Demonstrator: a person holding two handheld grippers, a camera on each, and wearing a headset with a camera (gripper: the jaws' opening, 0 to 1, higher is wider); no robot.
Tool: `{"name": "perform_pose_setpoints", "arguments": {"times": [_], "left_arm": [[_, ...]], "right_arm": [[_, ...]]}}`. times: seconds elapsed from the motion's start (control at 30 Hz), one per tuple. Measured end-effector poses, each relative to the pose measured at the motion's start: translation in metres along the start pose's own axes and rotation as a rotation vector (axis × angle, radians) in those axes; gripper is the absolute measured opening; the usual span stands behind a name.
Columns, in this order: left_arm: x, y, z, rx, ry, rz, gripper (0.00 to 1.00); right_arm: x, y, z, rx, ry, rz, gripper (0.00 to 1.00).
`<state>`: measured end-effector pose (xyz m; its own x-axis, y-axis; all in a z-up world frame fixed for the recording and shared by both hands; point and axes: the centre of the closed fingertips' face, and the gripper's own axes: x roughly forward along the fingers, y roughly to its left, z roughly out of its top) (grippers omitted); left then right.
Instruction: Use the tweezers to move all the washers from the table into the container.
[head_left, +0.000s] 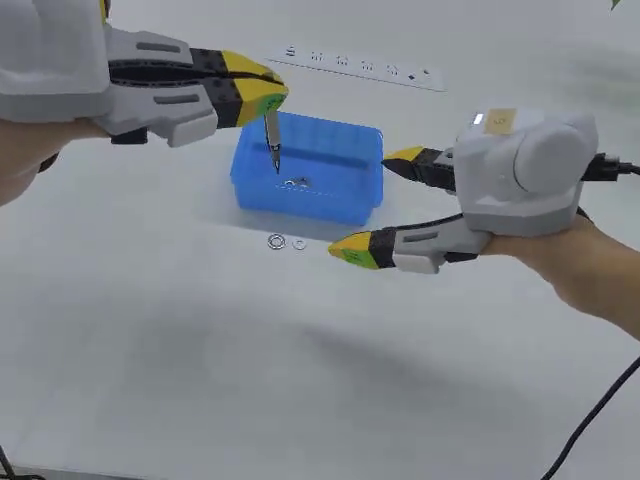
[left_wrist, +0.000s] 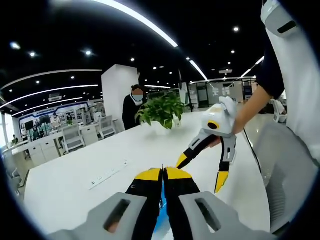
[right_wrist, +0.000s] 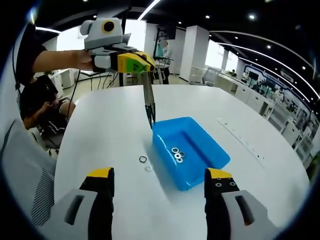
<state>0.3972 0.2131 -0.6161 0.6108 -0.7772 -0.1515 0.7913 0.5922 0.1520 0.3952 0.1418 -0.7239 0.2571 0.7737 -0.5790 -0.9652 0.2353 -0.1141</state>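
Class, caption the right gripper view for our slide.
Tweezers held above blue container of washers; two washers lie on the white table.

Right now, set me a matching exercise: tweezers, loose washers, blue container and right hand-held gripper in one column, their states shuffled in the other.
Things
1. tweezers
2. loose washers
3. blue container
4. right hand-held gripper

States
A. jaws open, holding nothing
B. on the table, with washers inside
C. clamped in the left hand-held gripper, tips pointing down at the container
D. lying on the table just outside the container's wall

Pairs: 1-C, 2-D, 3-B, 4-A
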Motion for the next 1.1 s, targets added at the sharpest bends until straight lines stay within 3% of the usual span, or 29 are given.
{"name": "perform_pose_setpoints", "arguments": {"times": [0.27,0.4,0.47,0.6,0.73,0.93,1.1], "left_arm": [[-0.003,-0.017,-0.005,-0.01,-0.042,-0.027,0.04],[-0.002,-0.022,-0.017,-0.032,-0.024,-0.031,0.04],[-0.001,-0.023,-0.021,-0.042,-0.024,-0.031,0.04],[0.001,-0.026,-0.034,-0.061,0.0,-0.039,0.04],[0.003,-0.027,-0.045,-0.075,0.016,-0.043,0.04],[0.008,-0.027,-0.052,-0.085,0.017,-0.034,0.04],[0.013,-0.026,-0.062,-0.081,0.034,-0.035,0.04]], "right_arm": [[-0.011,0.013,-0.028,0.036,0.032,0.005,0.86],[-0.012,0.023,-0.039,0.051,0.048,0.007,0.93],[-0.012,0.02,-0.043,0.046,0.059,-0.036,0.99],[-0.011,0.027,-0.047,0.1,0.041,-0.031,1.0],[-0.009,0.031,-0.055,0.094,0.056,-0.02,1.0],[-0.009,0.027,-0.05,0.134,0.022,-0.06,1.0],[-0.009,0.029,-0.043,0.191,-0.021,-0.056,1.0]]}}
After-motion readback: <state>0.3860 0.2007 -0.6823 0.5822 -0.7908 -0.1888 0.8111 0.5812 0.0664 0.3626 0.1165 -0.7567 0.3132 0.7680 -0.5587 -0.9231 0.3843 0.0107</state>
